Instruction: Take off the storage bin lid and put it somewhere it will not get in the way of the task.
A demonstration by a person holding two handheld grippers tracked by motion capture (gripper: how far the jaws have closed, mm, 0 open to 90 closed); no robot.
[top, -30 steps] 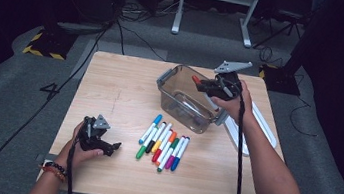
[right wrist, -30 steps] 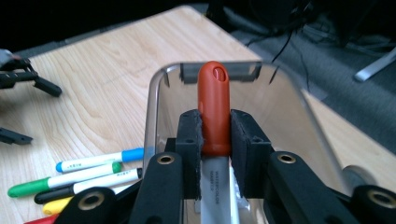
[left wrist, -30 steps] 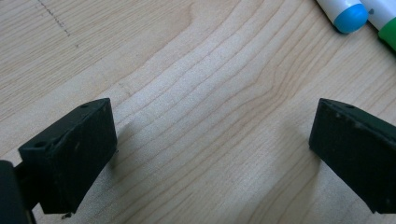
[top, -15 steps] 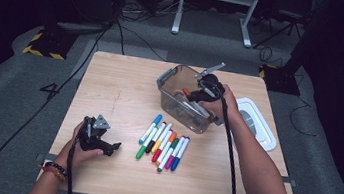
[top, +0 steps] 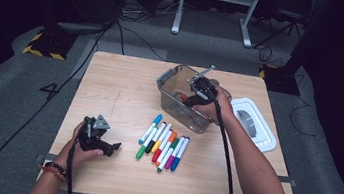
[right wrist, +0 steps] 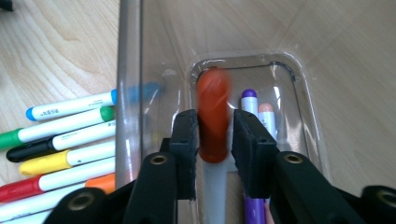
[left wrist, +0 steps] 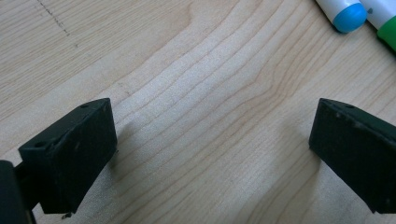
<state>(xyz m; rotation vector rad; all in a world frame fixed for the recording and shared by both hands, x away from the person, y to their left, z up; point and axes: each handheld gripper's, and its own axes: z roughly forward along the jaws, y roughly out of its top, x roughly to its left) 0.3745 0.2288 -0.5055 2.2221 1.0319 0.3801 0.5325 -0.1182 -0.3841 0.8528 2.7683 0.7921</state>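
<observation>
A clear plastic bin (top: 168, 78) stands on the wooden table right of centre. My right gripper (top: 189, 98) reaches down into it. In the right gripper view its jaws have just been opening, and a blurred marker with an orange-red cap (right wrist: 214, 116) still sits between them (right wrist: 215, 123) over the bin floor. A purple marker (right wrist: 249, 100) and a pale orange one (right wrist: 266, 112) lie in the bin. Several coloured markers (top: 161, 143) lie in a row in front of the bin. My left gripper (top: 110, 147) rests open on bare wood (left wrist: 212, 135) at the front left.
A white lid (top: 257, 123) lies flat to the right of the bin. A blue marker cap (left wrist: 348, 14) and a green one (left wrist: 387, 32) sit just beyond the left gripper. Cables and stand legs lie on the floor behind the table.
My right hand has moved left and down from the bin's right end into the bin, uncovering the white lid. Left hand has stayed put.
</observation>
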